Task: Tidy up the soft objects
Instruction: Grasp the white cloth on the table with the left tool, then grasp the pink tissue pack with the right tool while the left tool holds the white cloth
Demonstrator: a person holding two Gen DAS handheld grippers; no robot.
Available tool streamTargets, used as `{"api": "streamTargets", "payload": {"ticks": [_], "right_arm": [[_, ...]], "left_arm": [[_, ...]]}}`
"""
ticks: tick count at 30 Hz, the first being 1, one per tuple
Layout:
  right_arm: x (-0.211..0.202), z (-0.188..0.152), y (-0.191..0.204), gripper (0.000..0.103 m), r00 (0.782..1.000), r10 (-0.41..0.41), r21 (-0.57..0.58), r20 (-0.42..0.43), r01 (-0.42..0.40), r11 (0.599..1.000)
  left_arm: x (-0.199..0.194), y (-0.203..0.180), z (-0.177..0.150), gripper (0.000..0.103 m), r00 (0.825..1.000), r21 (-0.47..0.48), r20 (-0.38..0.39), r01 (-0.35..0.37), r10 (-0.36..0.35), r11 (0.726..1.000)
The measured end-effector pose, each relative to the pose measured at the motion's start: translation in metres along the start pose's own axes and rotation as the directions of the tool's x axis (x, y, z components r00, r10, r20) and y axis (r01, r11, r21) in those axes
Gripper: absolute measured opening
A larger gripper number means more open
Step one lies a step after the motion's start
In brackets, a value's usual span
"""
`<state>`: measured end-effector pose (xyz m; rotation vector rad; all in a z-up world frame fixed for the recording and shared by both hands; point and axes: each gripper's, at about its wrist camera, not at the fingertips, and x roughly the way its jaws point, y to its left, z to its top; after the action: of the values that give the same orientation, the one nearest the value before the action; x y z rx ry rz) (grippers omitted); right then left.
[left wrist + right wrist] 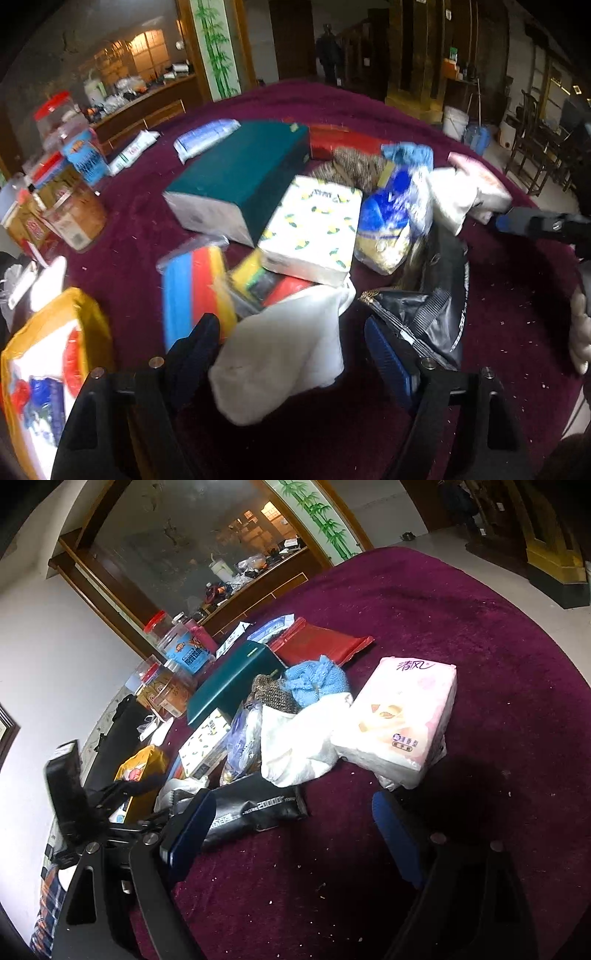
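so both tongs are hanging spread apart with nothing in them right now. the left tongs (291,354) sit low over the white cloth (280,350), which lies crumpled between the pads but doesn't look pinched at all, just in front of the lemon-print tissue box (314,229). taking that box as the landmark: the black pouch (424,314) is to its right, the blue and yellow bag (391,221) leans against its right side, the dark green box (240,184) is behind it on the left, and the blue knit thing (317,679) is behind it next to the red packet (321,642). the right tongs (291,830) hover over bare maroon tabletop (461,627), with the pink tissue pack (399,716) just ahead, well right of the lemon box. my guess at the risks: the cloth is tucked partly under the colourful packs (199,291) by the box, so pulling it could drag those along or tip the box. it's floppy too, so a shallow pinch may only catch a fold and slip. the left view is blurry, so i can't tell how much cloth is really between the pads.
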<state>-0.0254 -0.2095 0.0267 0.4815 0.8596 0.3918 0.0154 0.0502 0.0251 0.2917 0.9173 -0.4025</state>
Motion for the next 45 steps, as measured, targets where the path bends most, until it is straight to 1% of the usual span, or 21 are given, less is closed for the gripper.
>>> {"api": "streamTargets", "payload": {"ticks": [2,3,5,6,7,8,10,11,13,15,20,23,27,29,32,33,34,36,38,43,45], "right_arm": [[-0.001,0.001,-0.001,0.086,1.000,0.002,0.004,0.003,-0.002,1.000],[-0.001,0.001,-0.001,0.086,1.000,0.004,0.006,0.005,-0.004,1.000],[-0.002,0.001,-0.002,0.086,1.000,0.004,0.009,0.008,-0.004,1.000],[-0.002,0.001,-0.002,0.086,1.000,0.003,0.009,0.008,-0.003,1.000],[-0.001,0.001,-0.002,0.086,1.000,0.002,0.009,0.007,-0.002,1.000],[-0.001,0.001,-0.001,0.086,1.000,0.001,0.010,0.005,-0.001,1.000],[0.000,0.001,-0.001,0.086,1.000,-0.003,0.010,0.002,0.003,1.000],[0.000,0.001,-0.001,0.086,1.000,-0.004,0.010,0.001,0.004,1.000],[0.000,0.000,-0.001,0.086,1.000,-0.008,0.011,0.000,0.008,1.000],[0.000,0.001,-0.002,0.086,1.000,-0.011,0.015,0.003,0.011,1.000],[-0.003,0.000,-0.004,0.086,1.000,-0.011,0.024,0.013,0.010,1.000],[-0.007,0.000,-0.005,0.086,1.000,0.001,0.034,0.029,-0.002,0.999],[-0.024,-0.001,-0.009,0.086,0.995,0.019,0.053,0.103,-0.025,0.998],[-0.032,0.000,-0.013,0.086,0.993,0.043,0.077,0.113,-0.052,0.996],[-0.045,0.001,-0.024,0.086,0.993,0.032,0.113,0.116,-0.045,0.993],[-0.050,0.003,-0.026,0.086,0.993,0.020,0.115,0.116,-0.034,0.993],[-0.055,0.005,-0.029,0.086,0.993,-0.012,0.113,0.117,-0.001,0.994],[-0.061,0.011,-0.031,0.086,0.990,-0.082,0.103,0.116,0.070,0.992],[-0.060,0.020,-0.034,0.086,0.985,-0.142,0.107,0.097,0.132,0.985],[-0.031,0.046,-0.036,0.086,0.965,-0.260,0.104,0.018,0.257,0.961],[-0.018,0.053,-0.036,0.086,0.962,-0.272,0.109,-0.008,0.272,0.956]], "left_arm": [[0.009,-0.004,-0.001,0.084,1.000,0.007,-0.027,0.004,-0.004,1.000],[0.011,-0.007,-0.001,0.084,0.999,0.020,-0.032,-0.015,0.016,1.000],[0.012,-0.012,-0.002,0.076,0.998,0.031,-0.039,-0.046,0.047,0.998],[0.011,-0.012,-0.003,0.057,0.998,0.020,-0.044,-0.043,0.044,0.999],[0.010,-0.010,-0.003,0.042,0.998,-0.002,-0.053,-0.033,0.033,0.999],[0.007,-0.009,-0.004,0.038,0.998,-0.017,-0.052,-0.039,0.039,0.999],[0.002,-0.004,-0.005,0.025,0.998,-0.049,-0.044,-0.039,0.036,0.998],[-0.002,-0.001,-0.005,0.022,0.999,-0.069,-0.037,-0.036,0.034,0.997],[-0.015,0.003,-0.009,0.021,1.000,-0.117,-0.005,-0.011,0.010,0.993],[-0.027,0.004,-0.012,0.021,1.000,-0.142,0.024,0.008,-0.005,0.990],[-0.066,-0.004,-0.031,0.021,0.992,-0.194,0.107,0.087,-0.067,0.977],[-0.092,-0.009,-0.046,0.021,0.983,-0.230,0.162,0.122,-0.086,0.966],[-0.128,-0.011,-0.069,0.021,0.964,-0.288,0.244,0.178,-0.108,0.941],[-0.141,-0.009,-0.079,0.021,0.956,-0.308,0.271,0.199,-0.114,0.930],[-0.156,-0.001,-0.093,0.021,0.946,-0.337,0.305,0.214,-0.108,0.917],[-0.159,0.003,-0.098,0.021,0.942,-0.348,0.318,0.226,-0.112,0.910],[-0.161,0.005,-0.102,0.021,0.940,-0.356,0.323,0.230,-0.112,0.906],[-0.162,0.009,-0.108,0.021,0.938,-0.372,0.330,0.233,-0.107,0.898],[-0.162,0.014,-0.114,0.021,0.938,-0.391,0.332,0.230,-0.097,0.891],[-0.170,0.027,-0.132,0.021,0.940,-0.434,0.335,0.213,-0.063,0.875],[-0.176,0.035,-0.141,0.021,0.941,-0.458,0.336,0.199,-0.038,0.867]]}}
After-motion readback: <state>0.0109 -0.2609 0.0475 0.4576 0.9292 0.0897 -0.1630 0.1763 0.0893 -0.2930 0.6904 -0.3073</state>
